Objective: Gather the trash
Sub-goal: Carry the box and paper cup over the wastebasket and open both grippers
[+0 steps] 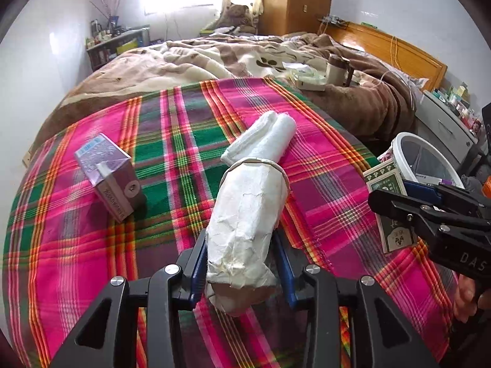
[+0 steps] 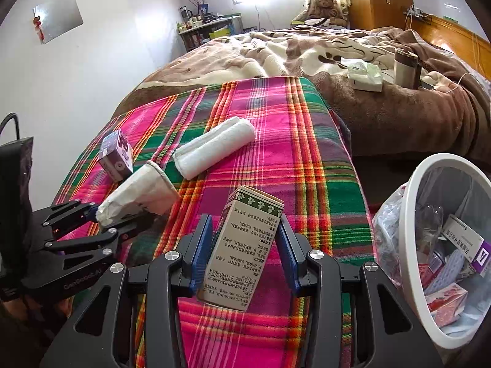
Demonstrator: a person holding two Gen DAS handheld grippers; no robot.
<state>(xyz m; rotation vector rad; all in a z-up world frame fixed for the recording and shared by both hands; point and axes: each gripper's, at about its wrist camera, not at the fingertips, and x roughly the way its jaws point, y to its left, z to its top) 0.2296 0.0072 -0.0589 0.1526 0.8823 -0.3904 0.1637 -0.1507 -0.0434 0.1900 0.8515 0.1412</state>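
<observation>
My left gripper (image 1: 242, 245) is shut on a crumpled white paper cup (image 1: 248, 214), held above the plaid blanket (image 1: 92, 245); the cup also shows in the right wrist view (image 2: 138, 193). My right gripper (image 2: 245, 236) is shut on a green-and-white carton (image 2: 242, 251), also seen in the left wrist view (image 1: 389, 202). A purple carton (image 1: 110, 174) lies on the blanket at the left. A rolled white towel (image 1: 264, 138) lies in the middle. A white trash bin (image 2: 429, 245) with several boxes inside stands at the right of the bed.
A brown-and-cream quilt (image 2: 307, 52) covers the far bed, with a tissue pack (image 2: 365, 76) and a mug (image 2: 405, 67) on it. A wooden headboard (image 1: 389, 49) is at the back right. A cluttered shelf (image 1: 116, 43) stands by the far wall.
</observation>
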